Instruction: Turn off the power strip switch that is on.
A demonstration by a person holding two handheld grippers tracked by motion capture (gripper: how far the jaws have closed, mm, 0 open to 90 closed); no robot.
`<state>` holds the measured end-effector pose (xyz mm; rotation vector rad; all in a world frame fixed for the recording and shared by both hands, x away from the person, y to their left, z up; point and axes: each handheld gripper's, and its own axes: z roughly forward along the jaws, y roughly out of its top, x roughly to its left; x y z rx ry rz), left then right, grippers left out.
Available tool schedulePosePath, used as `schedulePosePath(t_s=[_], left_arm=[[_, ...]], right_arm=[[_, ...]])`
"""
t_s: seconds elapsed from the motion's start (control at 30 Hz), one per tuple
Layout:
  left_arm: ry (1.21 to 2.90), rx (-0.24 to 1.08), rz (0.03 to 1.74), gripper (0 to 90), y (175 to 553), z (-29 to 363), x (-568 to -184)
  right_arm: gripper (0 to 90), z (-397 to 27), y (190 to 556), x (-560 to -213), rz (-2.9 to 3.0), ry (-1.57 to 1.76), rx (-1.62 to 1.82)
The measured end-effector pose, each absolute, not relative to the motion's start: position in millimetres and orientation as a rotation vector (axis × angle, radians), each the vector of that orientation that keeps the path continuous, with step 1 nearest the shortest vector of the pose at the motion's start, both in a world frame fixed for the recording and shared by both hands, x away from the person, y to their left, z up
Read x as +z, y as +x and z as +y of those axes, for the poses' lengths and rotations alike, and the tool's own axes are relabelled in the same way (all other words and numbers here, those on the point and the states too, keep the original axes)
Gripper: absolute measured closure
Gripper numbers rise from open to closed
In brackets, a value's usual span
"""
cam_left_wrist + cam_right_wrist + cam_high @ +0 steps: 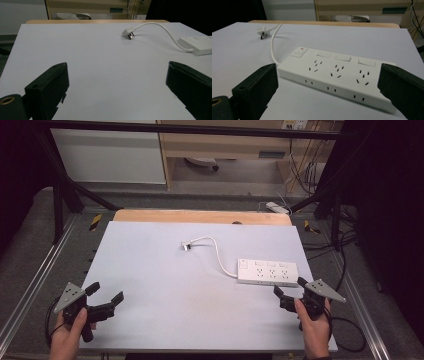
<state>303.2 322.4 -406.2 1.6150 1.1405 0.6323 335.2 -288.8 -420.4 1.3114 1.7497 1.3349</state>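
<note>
A white power strip lies flat at the right of the table, sockets up, its switch with a red light at its left end. Its white cable curves to a white plug lying near the table's middle. My right gripper is open just in front of the strip, nothing between its jaws. Held at the front left corner, my left gripper is open over bare tabletop, far from the plug.
The table has a pale grey top with a wooden strip along its far edge. Black frame posts stand at both far corners. Another white power strip and cables lie on the floor beyond the table.
</note>
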Motion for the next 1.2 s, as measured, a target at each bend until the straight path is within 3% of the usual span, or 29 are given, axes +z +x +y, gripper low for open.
schedulePosePath(t_s=[1.2], left_arm=[[1.641, 0.632, 1.139, 4.6, 304.2, 319.6, -408.2]], right_arm=[[4.3, -275.0, 386.3, -386.3, 1.681, 1.284, 1.318]])
